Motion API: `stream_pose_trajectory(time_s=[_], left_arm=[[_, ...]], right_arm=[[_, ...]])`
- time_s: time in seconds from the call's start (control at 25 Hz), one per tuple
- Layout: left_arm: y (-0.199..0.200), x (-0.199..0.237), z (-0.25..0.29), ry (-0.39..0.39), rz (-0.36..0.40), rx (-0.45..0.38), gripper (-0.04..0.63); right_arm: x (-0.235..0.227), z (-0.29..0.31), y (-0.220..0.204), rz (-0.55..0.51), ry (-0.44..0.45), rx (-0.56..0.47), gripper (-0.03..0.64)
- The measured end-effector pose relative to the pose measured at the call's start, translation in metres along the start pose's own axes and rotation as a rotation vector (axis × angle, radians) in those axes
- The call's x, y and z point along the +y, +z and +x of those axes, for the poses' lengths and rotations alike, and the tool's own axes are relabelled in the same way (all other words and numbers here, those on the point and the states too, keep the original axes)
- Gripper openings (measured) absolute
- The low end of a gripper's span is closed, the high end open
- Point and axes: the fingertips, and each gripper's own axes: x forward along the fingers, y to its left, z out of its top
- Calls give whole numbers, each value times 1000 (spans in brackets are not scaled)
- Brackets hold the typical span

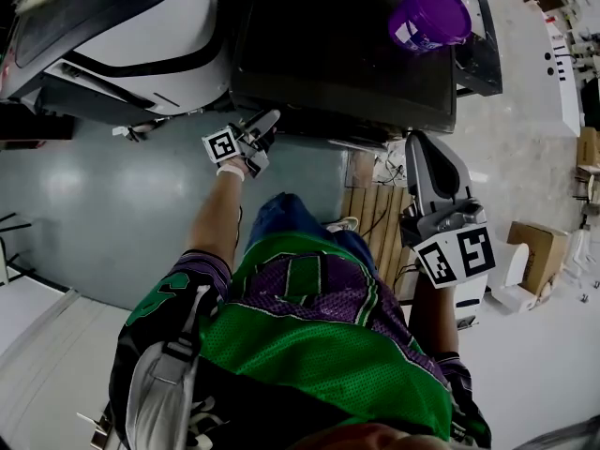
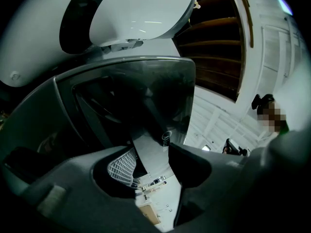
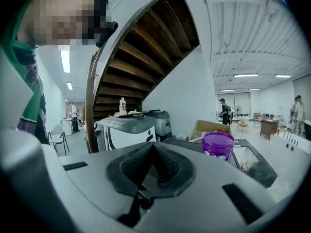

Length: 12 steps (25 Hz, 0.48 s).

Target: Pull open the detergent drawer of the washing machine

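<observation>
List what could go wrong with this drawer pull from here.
The left tongs stand open, clamped on nothing; a pull now would likely come away empty.
The purple tub sits on the dark machine near its edge; a hard yank might shake it off.
Cables lie on the wooden pallet by the person's feet, so stepping back could snag.

tub (image 1: 429, 14) on washing machine (image 1: 337, 59) top

The floor (image 1: 112, 223) is grey-green on one side and pale and speckled on the other, with a white machine (image 1: 131, 45) and a dark-topped machine (image 1: 337, 54) standing on it. There's also a wooden pallet (image 1: 370, 216) and a cardboard box (image 1: 542, 249) down there. A purple tub (image 1: 429, 14) sits on the dark top.
</observation>
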Motion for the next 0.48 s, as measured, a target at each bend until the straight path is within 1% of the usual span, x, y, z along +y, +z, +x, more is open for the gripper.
stream_pose_trajectory(time_s=[0.32,0.48], left_arm=[[-1,1,0,3,3,-3,202],[-2,3,-2,18,22,19,192]], right_arm=[[1,-2,-5,7,-8,4,0],[3,-5,-8,11,-20,7,0]])
